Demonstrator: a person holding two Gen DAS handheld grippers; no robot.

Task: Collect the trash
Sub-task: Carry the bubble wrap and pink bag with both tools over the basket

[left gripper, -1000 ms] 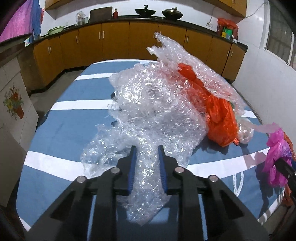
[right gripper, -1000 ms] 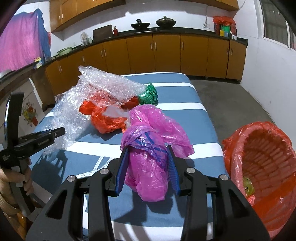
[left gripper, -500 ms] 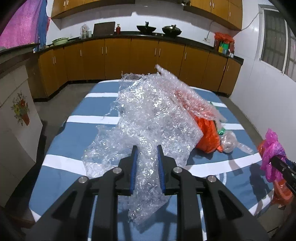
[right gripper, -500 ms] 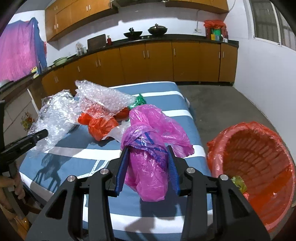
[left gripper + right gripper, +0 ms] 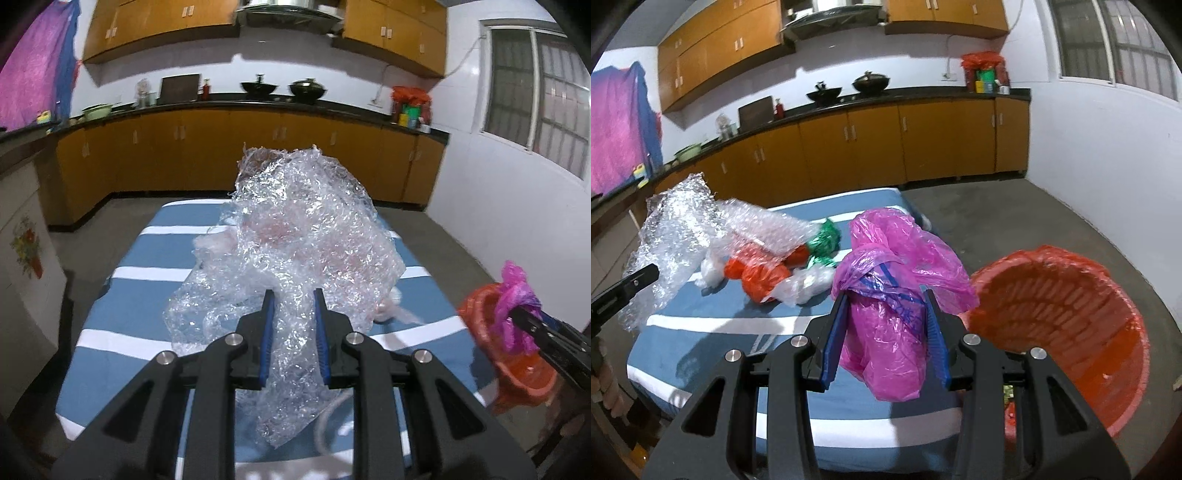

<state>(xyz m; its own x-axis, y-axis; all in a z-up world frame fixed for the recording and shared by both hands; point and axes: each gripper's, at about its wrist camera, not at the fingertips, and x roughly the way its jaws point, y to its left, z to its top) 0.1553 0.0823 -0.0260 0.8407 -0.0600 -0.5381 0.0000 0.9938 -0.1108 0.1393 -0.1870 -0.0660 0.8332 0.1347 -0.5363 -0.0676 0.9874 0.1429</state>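
My left gripper (image 5: 293, 295) is shut on a big sheet of clear bubble wrap (image 5: 303, 243) and holds it up above the blue striped table (image 5: 122, 302). The bubble wrap also shows in the right wrist view (image 5: 676, 236). My right gripper (image 5: 886, 295) is shut on a crumpled pink plastic bag (image 5: 890, 295) and holds it above the table's right edge, just left of the red-lined waste basket (image 5: 1063, 302). The basket (image 5: 517, 373) and pink bag (image 5: 515, 295) show at right in the left wrist view.
An orange bag (image 5: 761, 273), a green foil wrapper (image 5: 823, 240) and clear plastic scraps (image 5: 805, 284) lie on the table. Wooden cabinets (image 5: 871, 147) run along the back wall. Grey floor (image 5: 1015, 229) lies right of the table.
My left gripper has lifted the bubble wrap higher off the table. My right gripper has carried the pink bag right, closer to the red basket.
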